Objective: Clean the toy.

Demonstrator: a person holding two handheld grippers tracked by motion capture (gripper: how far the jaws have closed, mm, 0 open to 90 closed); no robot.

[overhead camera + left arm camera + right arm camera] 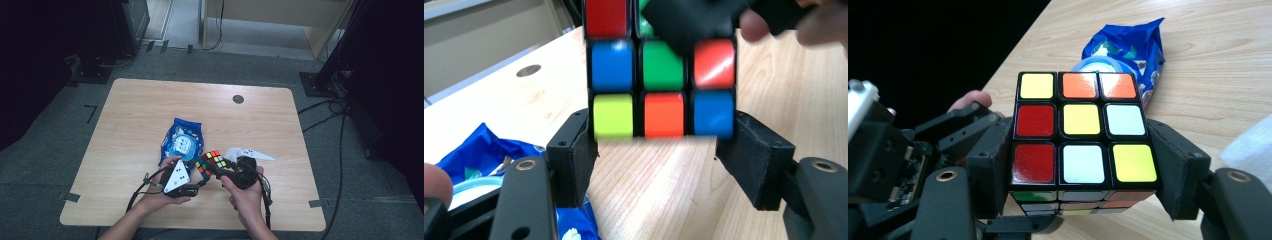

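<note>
— Starting big: table (150,100), pale wood, carrying everything toward its near edge. Blue packet (181,140) lying just left of the middle, white wrapper (250,152) lying to the right.

— And the cube (211,162)?

— Sitting lifted between both tools, close to the near edge, just right of the packet. Right gripper (1078,165) clamping it across opposite side faces, jaws narrowed flat against the black plastic. Left gripper (664,160) standing a little wider than the cube, jaws flanking the bottom row; touching or not, hard to say.

— Handling?

— Likely light, stiff, hard plastic with glossy stickers, so probably slippery under a pinch on the coloured faces. Layers turning freely, too: squeezing across a single row risking a twist instead of a hold.

— Best place to grab?

— Probably flat on two opposite faces, spanning the middle layer, pads square to the surface. Avoiding corners and edges, where jaws would be sliding off.
</note>
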